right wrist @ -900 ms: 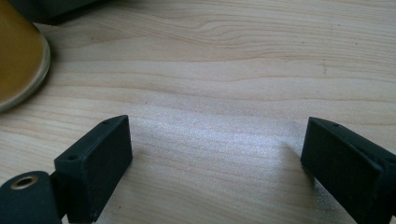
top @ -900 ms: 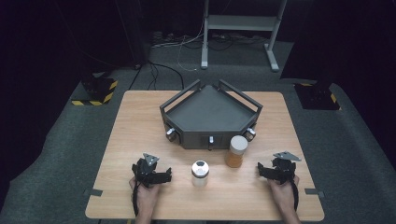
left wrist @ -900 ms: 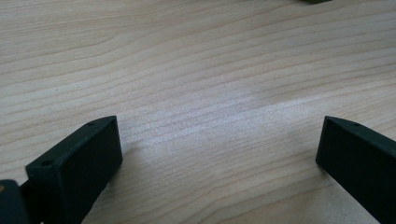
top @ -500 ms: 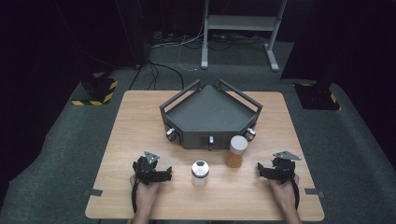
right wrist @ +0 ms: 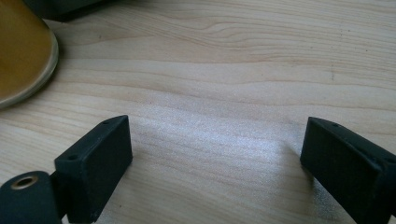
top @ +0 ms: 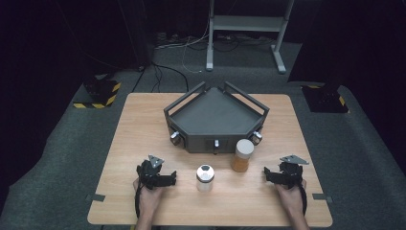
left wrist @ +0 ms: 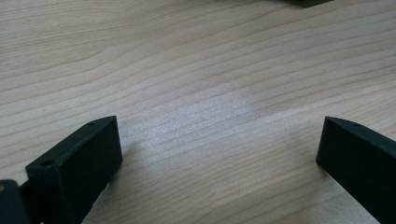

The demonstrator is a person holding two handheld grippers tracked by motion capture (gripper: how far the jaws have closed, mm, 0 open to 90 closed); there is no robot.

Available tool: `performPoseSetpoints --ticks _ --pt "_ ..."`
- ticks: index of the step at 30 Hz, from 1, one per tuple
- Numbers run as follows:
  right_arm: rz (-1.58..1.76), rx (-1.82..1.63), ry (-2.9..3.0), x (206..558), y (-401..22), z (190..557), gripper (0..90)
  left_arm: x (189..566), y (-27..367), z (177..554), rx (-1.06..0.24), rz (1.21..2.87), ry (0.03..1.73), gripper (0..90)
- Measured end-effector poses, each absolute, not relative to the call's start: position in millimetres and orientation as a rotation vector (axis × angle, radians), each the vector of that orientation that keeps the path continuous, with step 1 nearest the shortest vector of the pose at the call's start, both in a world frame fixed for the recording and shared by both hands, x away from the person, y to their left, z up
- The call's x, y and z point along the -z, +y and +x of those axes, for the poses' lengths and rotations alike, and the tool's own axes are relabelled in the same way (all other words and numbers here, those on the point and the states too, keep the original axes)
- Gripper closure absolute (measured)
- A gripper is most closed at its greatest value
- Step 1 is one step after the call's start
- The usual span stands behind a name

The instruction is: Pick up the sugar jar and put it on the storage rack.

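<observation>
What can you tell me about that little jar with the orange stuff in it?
The amber jar stands upright on the wooden table, just in front of the dark tray's right front corner. It is a see-through cylinder with orange-brown contents and a pale, flat lid. Nothing grips it; whether it touches the tray is unclear. In the right gripper view its rounded base shows at upper left.

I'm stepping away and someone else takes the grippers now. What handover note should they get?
Left gripper: open, empty, resting on the light wooden table near its front edge.
Right gripper: open, empty, resting on the table at the front right.
White-capped clear jar: upright between the grippers, nearer the left one.
Amber jar with beige lid: upright just in front of the dark grey angular tray, nearer the right gripper.
Done: nothing visible; the tray is empty, both jars untouched.
Left: probably grasping the jars, perhaps for the tray.
</observation>
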State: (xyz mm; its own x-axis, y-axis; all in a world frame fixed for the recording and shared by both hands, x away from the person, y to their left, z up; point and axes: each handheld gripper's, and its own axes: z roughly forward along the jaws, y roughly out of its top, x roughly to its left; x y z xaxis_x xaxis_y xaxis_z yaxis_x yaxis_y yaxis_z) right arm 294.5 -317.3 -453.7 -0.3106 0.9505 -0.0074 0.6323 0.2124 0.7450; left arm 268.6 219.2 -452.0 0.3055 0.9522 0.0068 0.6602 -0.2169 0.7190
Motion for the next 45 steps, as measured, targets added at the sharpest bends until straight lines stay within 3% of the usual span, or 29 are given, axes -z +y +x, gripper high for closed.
performPoseSetpoints --ticks 45 --pt "1.462 -0.896 2.022 454 -317 294 9.6 438 209 261 -0.449 2.124 1.087 0.3"
